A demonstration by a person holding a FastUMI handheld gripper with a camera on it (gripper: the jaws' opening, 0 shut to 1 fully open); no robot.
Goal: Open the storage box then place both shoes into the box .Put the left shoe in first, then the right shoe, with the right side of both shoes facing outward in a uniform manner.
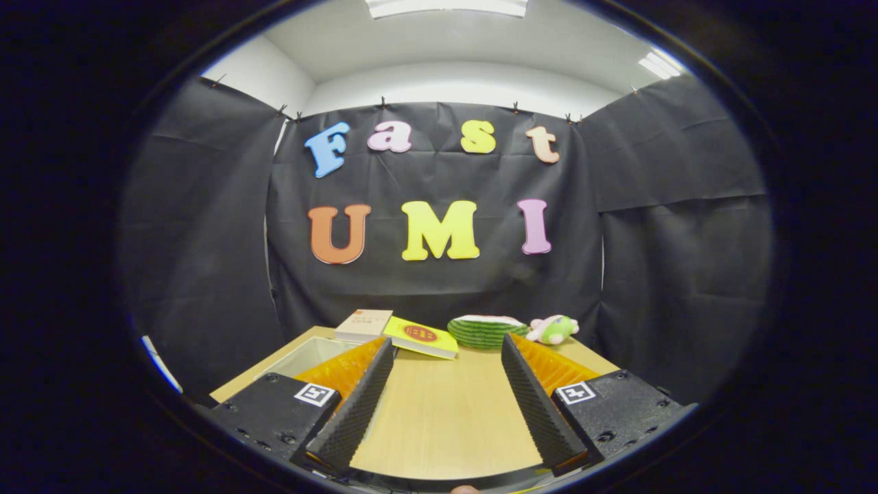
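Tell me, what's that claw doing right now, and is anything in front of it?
Gripper open, nothing between fingers. Pale storage box behind one finger. Books and toys beyond, at table's far end.

A staged recording booth inside an office-like room: black cloth walls (439, 274) pinned up at twelve o'clock, ceiling panel lights (446, 7), a wooden desk (446, 405).

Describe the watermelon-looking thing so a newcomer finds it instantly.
Look to the wooden table's far edge by the black cloth wall, beyond the open claw. The striped green watermelon slice lies between a yellow book and a plush toy, the only striped item.
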